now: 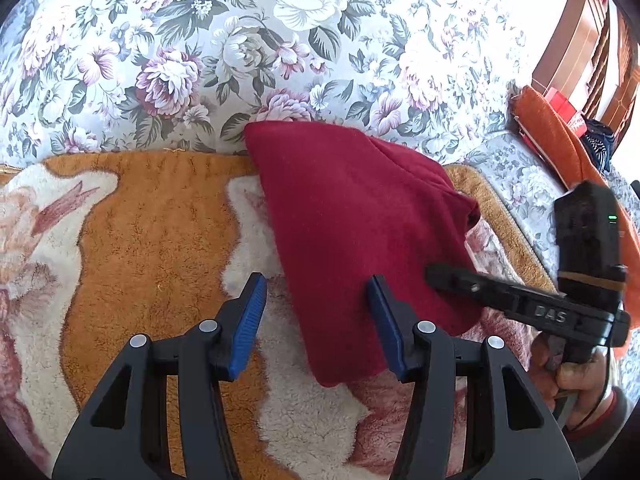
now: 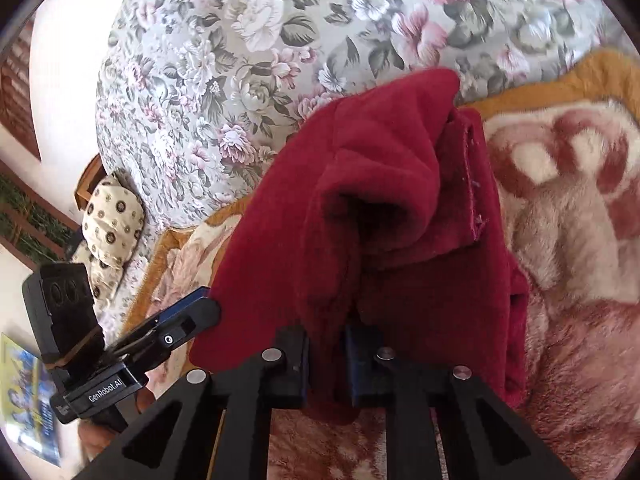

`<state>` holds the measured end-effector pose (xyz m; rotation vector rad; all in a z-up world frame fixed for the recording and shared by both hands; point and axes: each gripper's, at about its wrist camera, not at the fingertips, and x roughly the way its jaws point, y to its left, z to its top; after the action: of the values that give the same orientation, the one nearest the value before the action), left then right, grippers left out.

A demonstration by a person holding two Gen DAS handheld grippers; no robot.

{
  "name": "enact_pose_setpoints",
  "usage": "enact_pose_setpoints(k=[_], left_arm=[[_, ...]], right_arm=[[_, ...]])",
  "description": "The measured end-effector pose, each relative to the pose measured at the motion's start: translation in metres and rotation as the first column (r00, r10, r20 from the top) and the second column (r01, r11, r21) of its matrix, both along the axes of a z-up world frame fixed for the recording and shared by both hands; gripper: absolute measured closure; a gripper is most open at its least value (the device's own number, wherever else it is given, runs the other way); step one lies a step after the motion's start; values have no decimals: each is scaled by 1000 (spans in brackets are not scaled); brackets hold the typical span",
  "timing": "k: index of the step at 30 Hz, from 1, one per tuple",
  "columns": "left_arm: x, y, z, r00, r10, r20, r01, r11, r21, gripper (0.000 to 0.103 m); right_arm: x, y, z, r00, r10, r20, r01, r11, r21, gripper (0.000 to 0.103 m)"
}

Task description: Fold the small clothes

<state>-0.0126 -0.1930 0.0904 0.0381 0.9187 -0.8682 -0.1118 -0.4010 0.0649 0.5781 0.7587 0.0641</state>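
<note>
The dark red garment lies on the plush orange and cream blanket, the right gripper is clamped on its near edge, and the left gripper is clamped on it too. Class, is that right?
Not quite. The left gripper is open: the left wrist view shows its blue pads apart and pressing nothing. The right gripper does clamp the dark red garment, which lies on the blanket.

We take this for a home bedroom — floral bedsheet (image 1: 200, 40) under a plush orange-and-cream blanket (image 1: 160, 240); patterned pillow (image 2: 112, 220) at the edge; wooden furniture (image 1: 592, 40) behind.
</note>
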Motion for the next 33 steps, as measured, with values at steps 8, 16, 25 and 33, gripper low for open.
enact_pose_setpoints(k=[8, 16, 25, 33], left_arm=[[-5, -10, -6, 999, -31, -11, 31, 999, 25, 52], [-12, -16, -6, 999, -39, 19, 38, 998, 43, 52], [-18, -24, -12, 998, -44, 41, 41, 997, 71, 51], [-16, -37, -21, 998, -55, 42, 51, 994, 99, 45]], right_arm=[[-17, -3, 6, 994, -69, -90, 41, 959, -281, 91], [-37, -23, 16, 993, -102, -66, 94, 989, -116, 88], [9, -25, 57, 995, -93, 27, 97, 964, -249, 88], [62, -76, -2, 980, -166, -113, 128, 949, -289, 92]])
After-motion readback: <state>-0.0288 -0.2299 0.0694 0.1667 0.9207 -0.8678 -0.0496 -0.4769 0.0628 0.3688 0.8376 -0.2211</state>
